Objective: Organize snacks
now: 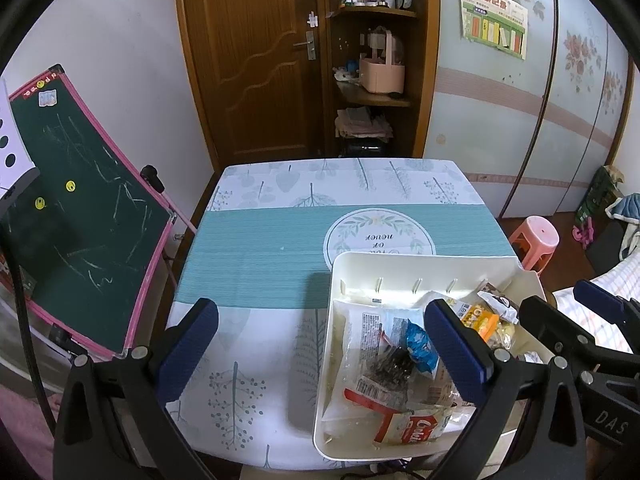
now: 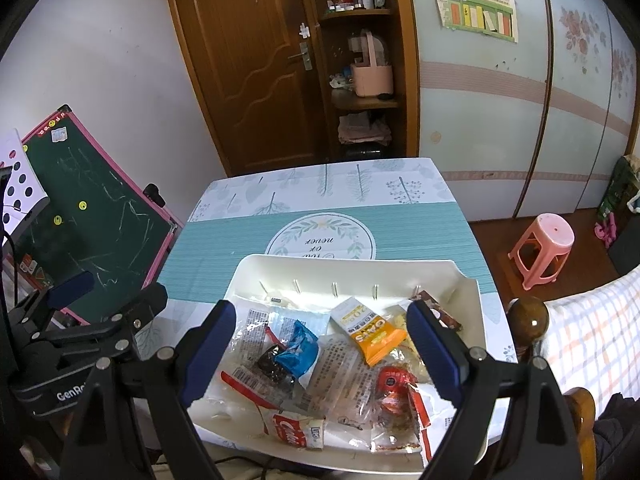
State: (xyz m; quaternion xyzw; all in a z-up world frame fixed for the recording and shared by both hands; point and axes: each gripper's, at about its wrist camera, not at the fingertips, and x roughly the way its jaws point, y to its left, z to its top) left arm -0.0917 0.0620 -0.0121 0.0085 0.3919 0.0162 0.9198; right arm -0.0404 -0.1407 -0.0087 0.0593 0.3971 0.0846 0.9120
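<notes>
A white plastic tray (image 1: 400, 266) (image 2: 360, 266) sits at the near right of the table, full of loose snack packets. Among them are an orange oats packet (image 2: 372, 332) (image 1: 478, 320), a blue wrapper (image 2: 298, 350) (image 1: 420, 346), a red wrapped sweet (image 2: 394, 384) and a red-and-white biscuit pack (image 2: 294, 428) (image 1: 412, 428). My left gripper (image 1: 332, 354) is open above the tray's left wall, holding nothing. My right gripper (image 2: 324, 354) hangs open over the middle of the tray, empty too. Each gripper shows at the edge of the other's view.
The table (image 1: 256, 248) carries a teal and white leaf-print cloth. A green chalkboard (image 1: 80, 216) with a pink frame leans left of it. A pink stool (image 2: 544, 248) stands on the floor to the right. A wooden bedpost (image 2: 528, 320) and checked bedding lie near right.
</notes>
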